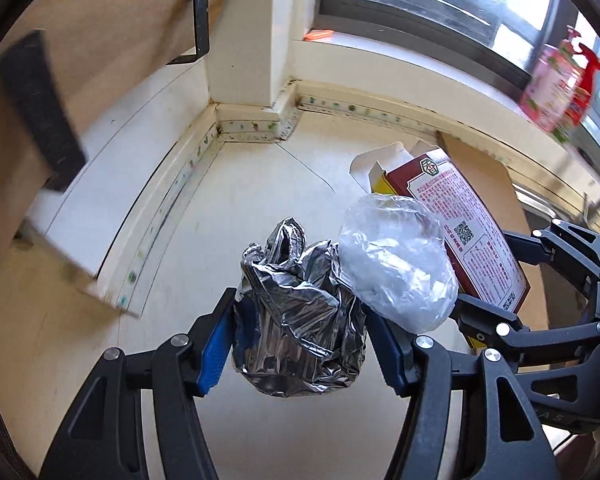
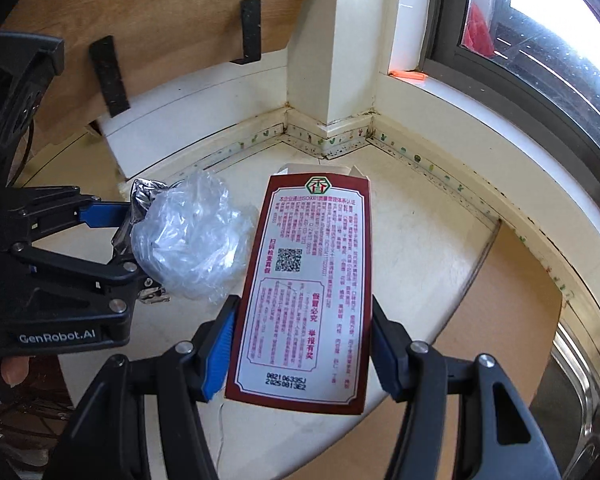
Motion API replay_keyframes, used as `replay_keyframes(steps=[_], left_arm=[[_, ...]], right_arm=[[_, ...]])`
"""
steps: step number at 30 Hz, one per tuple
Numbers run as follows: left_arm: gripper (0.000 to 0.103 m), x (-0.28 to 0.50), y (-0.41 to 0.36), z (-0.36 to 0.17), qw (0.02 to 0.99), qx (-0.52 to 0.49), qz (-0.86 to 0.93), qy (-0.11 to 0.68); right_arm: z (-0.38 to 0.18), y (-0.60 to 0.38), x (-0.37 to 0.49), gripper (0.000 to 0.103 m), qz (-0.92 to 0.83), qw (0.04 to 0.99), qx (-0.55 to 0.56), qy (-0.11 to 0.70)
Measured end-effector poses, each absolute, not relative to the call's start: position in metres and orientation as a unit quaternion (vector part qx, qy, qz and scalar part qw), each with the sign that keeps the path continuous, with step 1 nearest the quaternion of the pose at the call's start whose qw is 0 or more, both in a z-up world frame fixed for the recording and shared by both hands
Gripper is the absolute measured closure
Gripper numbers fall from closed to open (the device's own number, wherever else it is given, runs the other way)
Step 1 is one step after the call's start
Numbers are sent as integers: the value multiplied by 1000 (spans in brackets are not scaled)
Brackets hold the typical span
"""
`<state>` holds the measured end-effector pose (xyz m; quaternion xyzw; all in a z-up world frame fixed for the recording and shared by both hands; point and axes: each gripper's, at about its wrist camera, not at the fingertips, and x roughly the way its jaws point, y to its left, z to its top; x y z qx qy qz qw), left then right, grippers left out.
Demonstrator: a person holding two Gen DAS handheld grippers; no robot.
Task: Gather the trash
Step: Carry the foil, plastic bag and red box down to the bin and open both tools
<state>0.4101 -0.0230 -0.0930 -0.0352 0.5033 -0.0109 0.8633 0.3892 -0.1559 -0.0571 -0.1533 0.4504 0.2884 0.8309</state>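
Note:
My left gripper (image 1: 300, 344) is shut on a crumpled silver foil bag (image 1: 296, 320), held above the pale countertop (image 1: 240, 200). A wad of clear plastic film (image 1: 396, 260) clings to the foil's right side. My right gripper (image 2: 300, 344) is shut on a dark red carton (image 2: 304, 292) with printed text and a QR code, its open flaps pointing away. In the left wrist view the carton (image 1: 468, 232) and the right gripper (image 1: 500, 320) show at the right. In the right wrist view the left gripper (image 2: 128, 236), the foil (image 2: 146, 194) and the film (image 2: 192, 240) show at the left.
The counter runs into a tiled corner with a cream pillar (image 2: 348, 60) and a window sill (image 2: 440, 92). A pink spray bottle (image 1: 556, 84) stands on the sill. A brown cardboard sheet (image 2: 496, 312) lies at the right beside a steel sink (image 2: 580, 400). A wooden shelf (image 2: 160, 20) on black brackets hangs at the left.

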Motion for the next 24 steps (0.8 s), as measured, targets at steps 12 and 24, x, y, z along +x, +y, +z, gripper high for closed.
replay_keyframes(steps=[12,24], left_arm=[[42,251,-26,-45,867,21,-118,483],[42,106,-31,-80,820,60,-189,537]], right_arm=[[-10,-155,202,43,184,873,-109,438],[-43,-145,53,43,110,856,-53,503]])
